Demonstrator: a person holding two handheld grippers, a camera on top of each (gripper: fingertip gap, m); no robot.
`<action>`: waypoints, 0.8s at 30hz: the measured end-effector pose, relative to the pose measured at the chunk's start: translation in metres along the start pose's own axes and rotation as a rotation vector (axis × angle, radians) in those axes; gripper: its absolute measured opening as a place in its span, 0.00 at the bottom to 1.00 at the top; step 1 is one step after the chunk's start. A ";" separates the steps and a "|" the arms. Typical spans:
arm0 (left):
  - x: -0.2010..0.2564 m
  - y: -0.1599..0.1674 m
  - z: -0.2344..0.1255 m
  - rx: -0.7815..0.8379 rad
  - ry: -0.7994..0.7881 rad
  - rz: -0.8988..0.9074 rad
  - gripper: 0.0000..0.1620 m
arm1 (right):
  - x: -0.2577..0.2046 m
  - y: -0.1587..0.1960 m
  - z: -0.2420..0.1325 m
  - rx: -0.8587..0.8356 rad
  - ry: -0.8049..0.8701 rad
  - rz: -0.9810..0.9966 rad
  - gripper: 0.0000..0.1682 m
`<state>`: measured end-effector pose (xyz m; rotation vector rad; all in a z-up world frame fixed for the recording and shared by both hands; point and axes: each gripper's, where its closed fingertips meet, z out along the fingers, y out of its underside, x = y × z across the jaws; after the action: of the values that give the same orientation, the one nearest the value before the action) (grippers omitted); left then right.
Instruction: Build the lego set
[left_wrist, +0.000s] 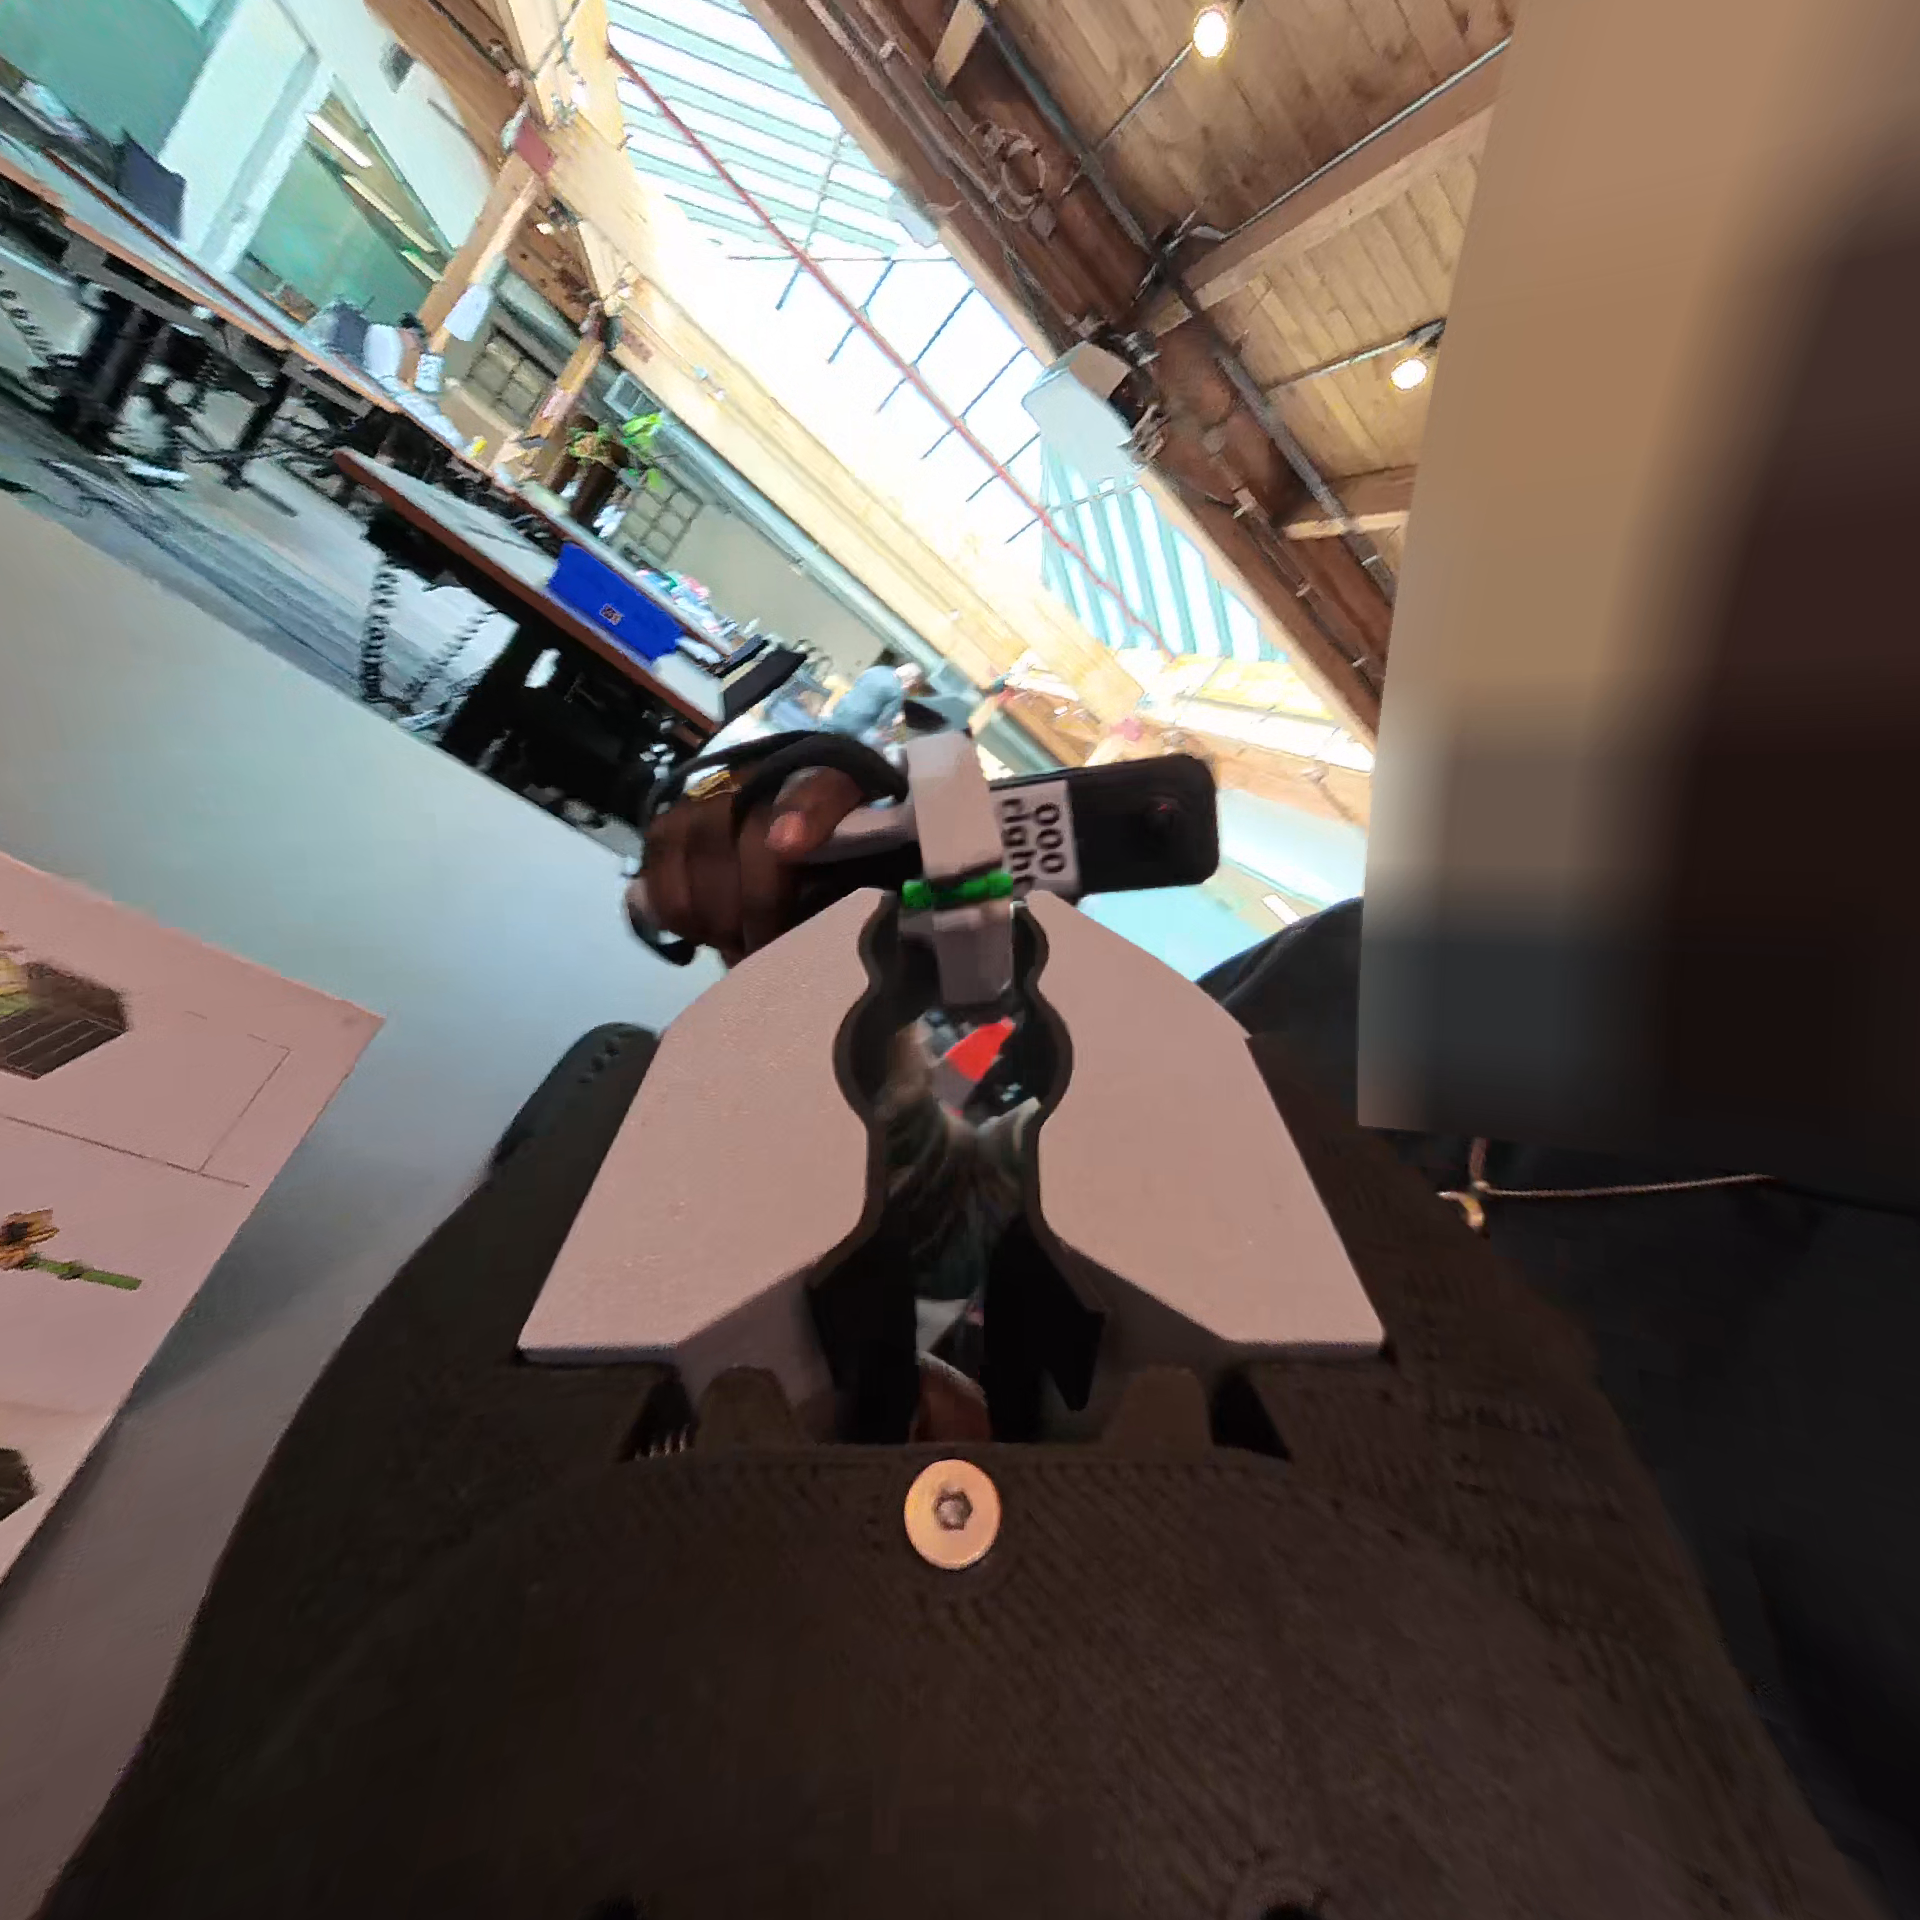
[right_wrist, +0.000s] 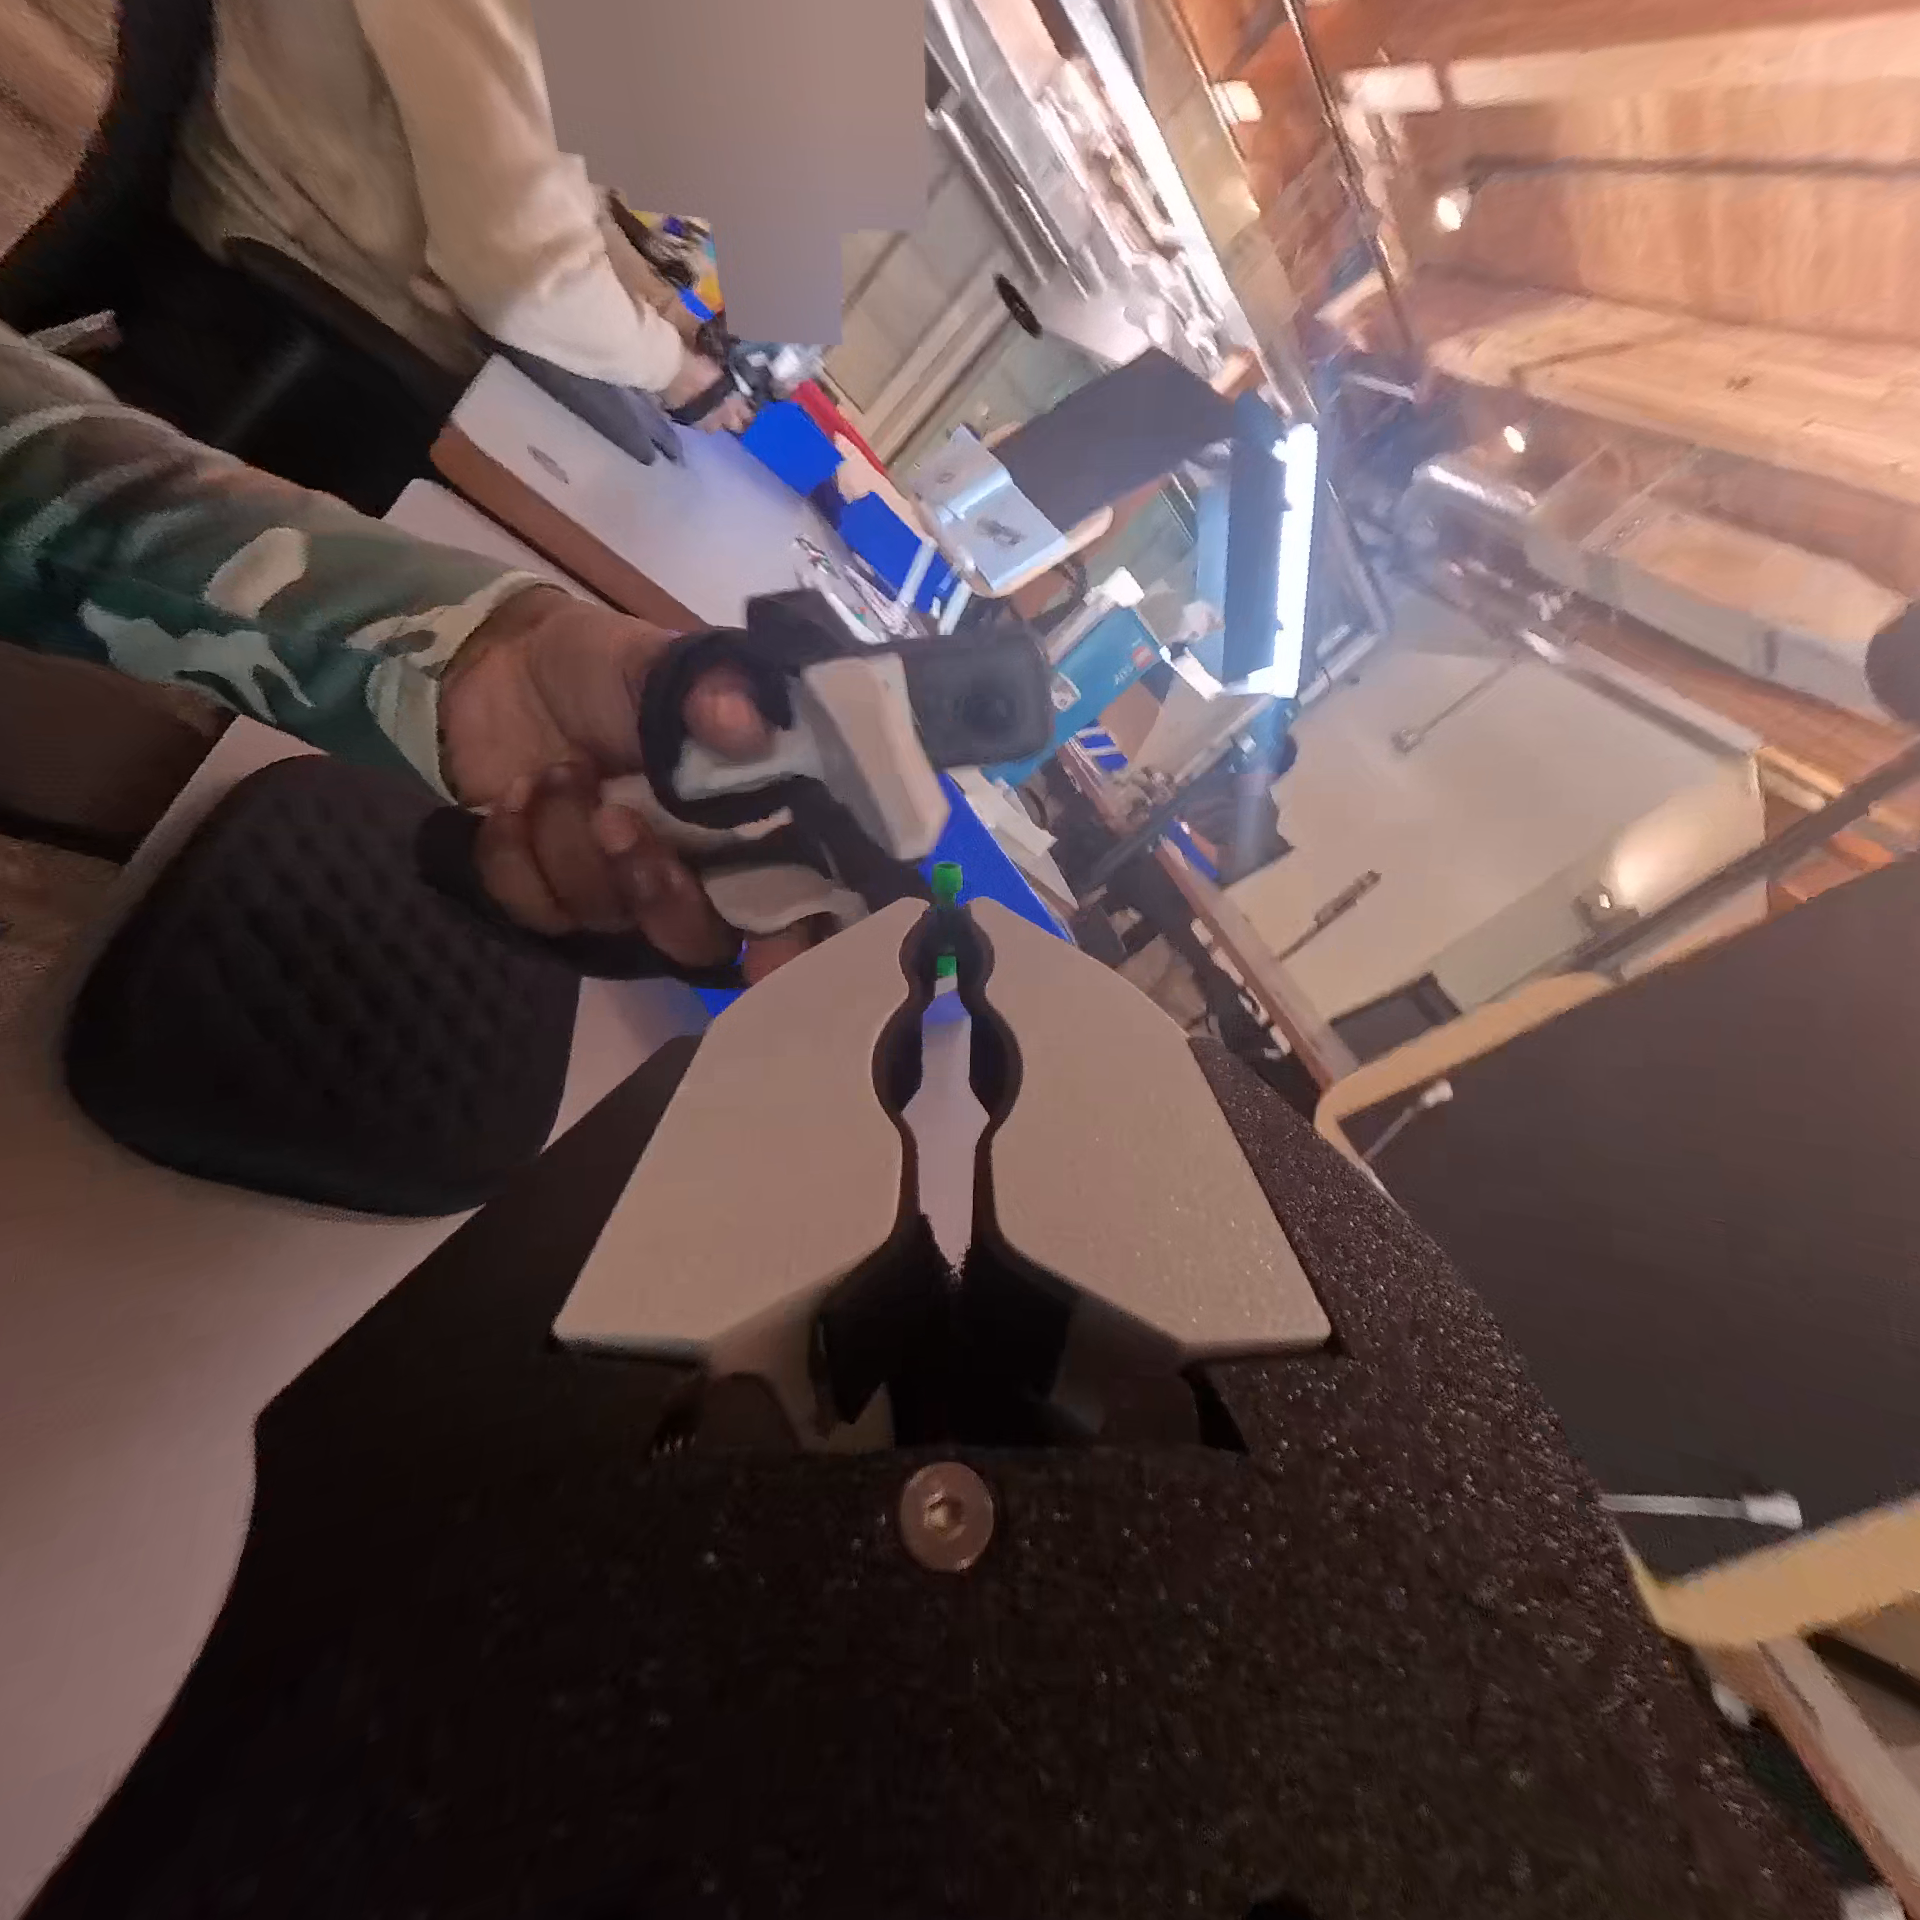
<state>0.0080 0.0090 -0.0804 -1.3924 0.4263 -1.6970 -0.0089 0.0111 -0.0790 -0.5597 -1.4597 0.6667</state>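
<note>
both grippers raised, tips together

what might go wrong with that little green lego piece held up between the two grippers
1. The small green rod-shaped lego piece is pinched only at the very tips of the right gripper, so it could twist or pop out.
2. Both grippers are raised above the white table; a dropped piece may bounce away.
3. The left gripper looks nearly shut beside the other's tips, and both views are blurred, so lining up could miss.
</note>
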 end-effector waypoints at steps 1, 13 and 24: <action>-0.006 0.002 -0.001 -0.028 -0.058 0.046 0.19 | 0.006 0.003 -0.006 -0.021 0.020 0.030 0.02; -0.054 0.017 -0.077 -0.262 -0.701 0.429 0.33 | -0.072 0.148 -0.191 -1.251 -0.282 0.885 0.02; -0.049 -0.004 -0.107 -0.256 -0.817 0.515 0.33 | -0.098 0.159 -0.216 -1.429 -0.271 0.940 0.04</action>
<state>-0.0923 0.0222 -0.1410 -1.8222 0.4758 -0.5926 0.1965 0.0652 -0.2709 -2.4224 -1.7403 0.2631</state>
